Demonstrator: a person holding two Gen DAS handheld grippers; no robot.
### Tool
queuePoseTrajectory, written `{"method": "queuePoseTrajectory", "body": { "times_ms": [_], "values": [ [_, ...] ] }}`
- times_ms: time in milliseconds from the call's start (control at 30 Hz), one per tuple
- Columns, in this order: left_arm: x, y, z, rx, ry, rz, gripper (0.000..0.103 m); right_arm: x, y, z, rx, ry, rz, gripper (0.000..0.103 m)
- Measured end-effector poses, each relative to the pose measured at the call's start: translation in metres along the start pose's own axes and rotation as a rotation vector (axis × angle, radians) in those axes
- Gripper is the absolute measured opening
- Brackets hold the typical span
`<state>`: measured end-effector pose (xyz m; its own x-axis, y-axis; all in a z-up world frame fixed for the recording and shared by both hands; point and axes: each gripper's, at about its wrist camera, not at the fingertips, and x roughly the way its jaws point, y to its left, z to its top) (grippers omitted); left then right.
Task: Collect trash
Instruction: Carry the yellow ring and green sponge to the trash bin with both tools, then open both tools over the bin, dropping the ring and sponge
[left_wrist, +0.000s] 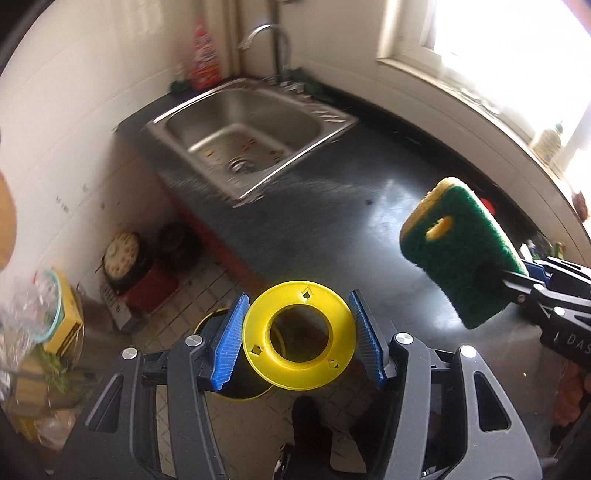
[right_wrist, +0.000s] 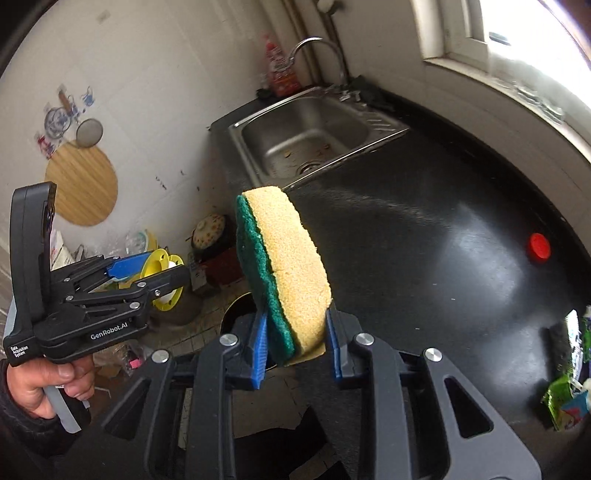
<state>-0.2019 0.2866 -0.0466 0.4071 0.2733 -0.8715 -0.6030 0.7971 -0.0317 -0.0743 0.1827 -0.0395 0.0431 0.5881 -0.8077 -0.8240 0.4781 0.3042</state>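
My left gripper (left_wrist: 298, 339) is shut on a yellow plastic spool (left_wrist: 299, 334) and holds it in the air, over a black bin with a yellow rim (left_wrist: 236, 384) on the floor. It also shows in the right wrist view (right_wrist: 162, 278), left of the sponge. My right gripper (right_wrist: 295, 343) is shut on a green and yellow scrub sponge (right_wrist: 286, 269), held upright above the counter's front edge. In the left wrist view the sponge (left_wrist: 461, 254) hangs at the right. A red bottle cap (right_wrist: 539, 247) and crumpled wrappers (right_wrist: 569, 384) lie on the black counter (right_wrist: 424, 240).
A steel sink (left_wrist: 243, 136) with small scraps in its basin is set in the counter, with a tap (left_wrist: 266, 40) and a red bottle (left_wrist: 203, 55) behind it. Pots, boxes and bags (left_wrist: 125, 266) crowd the tiled floor by the white wall. A window (right_wrist: 517, 37) is at the right.
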Motion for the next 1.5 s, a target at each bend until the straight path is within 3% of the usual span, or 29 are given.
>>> {"method": "queuePoseTrajectory", "body": {
  "times_ms": [200,367,500,667,700,733,767,800,867,1067,1200,1333,1500],
  "values": [
    [0.032,0.065,-0.042,-0.083,0.047,0.035,0.054,0.082,0.042,0.008,-0.045,0.115,0.021,0.026],
    [0.091,0.121,-0.092,-0.188,0.132,-0.016,0.054,0.159,0.068,-0.010,-0.049,0.252,0.011,0.027],
    [0.128,0.140,-0.115,-0.196,0.143,-0.031,0.055,0.209,0.083,-0.024,-0.064,0.344,0.003,0.027],
    [0.156,0.150,-0.127,-0.217,0.156,-0.070,0.055,0.242,0.098,-0.027,-0.096,0.392,-0.020,0.030],
    [0.161,0.151,-0.127,-0.216,0.156,-0.072,0.066,0.247,0.101,-0.026,-0.106,0.393,-0.020,0.036],
    [0.165,0.152,-0.128,-0.219,0.151,-0.085,0.075,0.252,0.102,-0.026,-0.114,0.399,-0.026,0.051],
    [0.168,0.153,-0.128,-0.219,0.148,-0.076,0.084,0.253,0.104,-0.026,-0.119,0.402,-0.026,0.059],
    [0.172,0.153,-0.128,-0.215,0.147,-0.058,0.085,0.256,0.106,-0.025,-0.126,0.398,-0.030,0.066],
    [0.176,0.155,-0.127,-0.211,0.152,-0.056,0.085,0.255,0.107,-0.022,-0.140,0.386,-0.038,0.066],
    [0.159,0.154,-0.117,-0.193,0.124,-0.044,0.085,0.207,0.090,-0.016,-0.108,0.328,-0.008,0.072],
    [0.129,0.135,-0.099,-0.147,0.082,-0.039,0.088,0.145,0.054,-0.015,-0.049,0.239,-0.032,0.075],
    [0.090,0.077,-0.068,-0.036,0.019,-0.079,0.092,0.066,0.000,-0.021,0.038,0.117,-0.108,0.081],
    [0.058,-0.036,-0.032,0.159,-0.040,-0.198,0.095,-0.046,-0.083,-0.050,0.188,-0.049,-0.305,0.081]
  ]
}}
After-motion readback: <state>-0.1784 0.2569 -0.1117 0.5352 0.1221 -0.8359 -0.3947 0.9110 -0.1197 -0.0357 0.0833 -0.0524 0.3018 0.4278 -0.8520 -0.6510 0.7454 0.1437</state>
